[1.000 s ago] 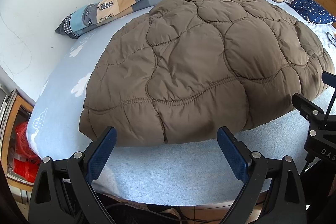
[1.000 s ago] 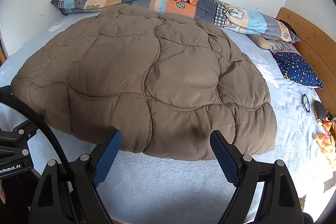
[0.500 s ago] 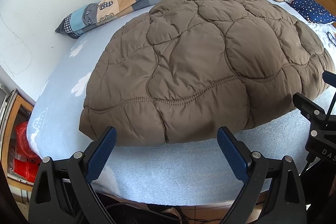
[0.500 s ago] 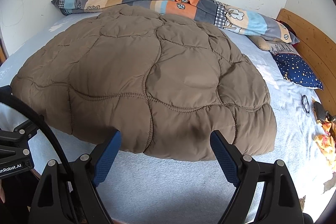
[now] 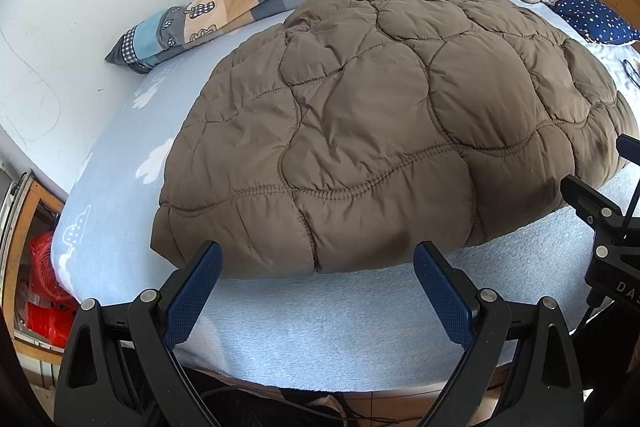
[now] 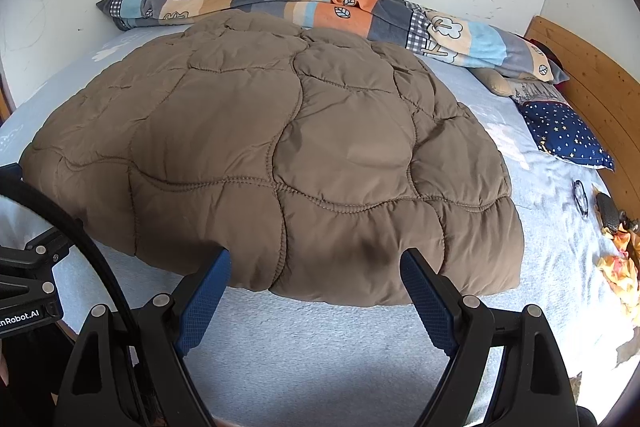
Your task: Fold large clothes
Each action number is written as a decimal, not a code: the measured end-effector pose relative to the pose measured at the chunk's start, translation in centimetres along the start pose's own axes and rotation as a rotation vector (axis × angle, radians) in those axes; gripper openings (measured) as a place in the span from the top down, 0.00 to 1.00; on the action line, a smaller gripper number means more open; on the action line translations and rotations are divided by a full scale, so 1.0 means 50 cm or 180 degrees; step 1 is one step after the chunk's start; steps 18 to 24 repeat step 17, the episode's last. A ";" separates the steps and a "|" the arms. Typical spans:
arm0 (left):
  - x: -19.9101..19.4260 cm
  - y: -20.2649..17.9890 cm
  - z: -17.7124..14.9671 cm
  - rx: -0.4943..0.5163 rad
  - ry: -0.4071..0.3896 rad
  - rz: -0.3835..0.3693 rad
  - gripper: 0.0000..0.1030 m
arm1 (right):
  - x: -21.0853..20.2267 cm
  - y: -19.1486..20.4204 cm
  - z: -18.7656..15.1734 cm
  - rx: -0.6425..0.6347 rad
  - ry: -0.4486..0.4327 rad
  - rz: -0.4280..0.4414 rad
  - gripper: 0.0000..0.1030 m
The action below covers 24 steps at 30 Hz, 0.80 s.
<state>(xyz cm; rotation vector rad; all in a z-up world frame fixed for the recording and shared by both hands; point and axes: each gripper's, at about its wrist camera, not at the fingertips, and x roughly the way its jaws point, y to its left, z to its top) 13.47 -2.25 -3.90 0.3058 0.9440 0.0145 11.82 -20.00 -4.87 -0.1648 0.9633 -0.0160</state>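
Observation:
A large brown quilted padded garment (image 5: 380, 131) lies in a flat folded bundle on the light blue bed sheet (image 5: 328, 323); it also shows in the right wrist view (image 6: 280, 163). My left gripper (image 5: 318, 255) is open and empty, held just short of the garment's near edge. My right gripper (image 6: 316, 263) is open and empty, also at the near edge, a bit further right. Each gripper's body shows at the edge of the other's view.
A patchwork rolled duvet (image 6: 320, 11) lies along the white wall behind. A navy star pillow (image 6: 564, 135) and wooden headboard (image 6: 592, 75) are at right. Glasses (image 6: 580, 197), a dark item and yellow cloth (image 6: 620, 267) lie at the right edge. Red items (image 5: 40, 287) sit beside the bed.
Almost nothing: both views have drifted very slightly; the garment and both open grippers stay as they were.

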 end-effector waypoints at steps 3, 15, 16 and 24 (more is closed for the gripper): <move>-0.001 -0.001 0.000 0.0001 0.0000 0.0004 0.07 | 0.000 -0.001 0.000 0.0000 -0.0001 0.0001 0.13; -0.004 -0.010 -0.006 0.0071 0.0014 0.0095 0.07 | -0.007 -0.009 0.000 0.0038 -0.0031 0.0036 0.13; -0.007 -0.010 -0.006 0.0078 -0.0007 0.0100 0.07 | -0.009 -0.008 0.000 0.0046 -0.0044 0.0049 0.13; -0.009 -0.011 -0.006 0.0071 -0.0014 0.0094 0.07 | -0.011 -0.008 0.000 0.0046 -0.0061 0.0049 0.13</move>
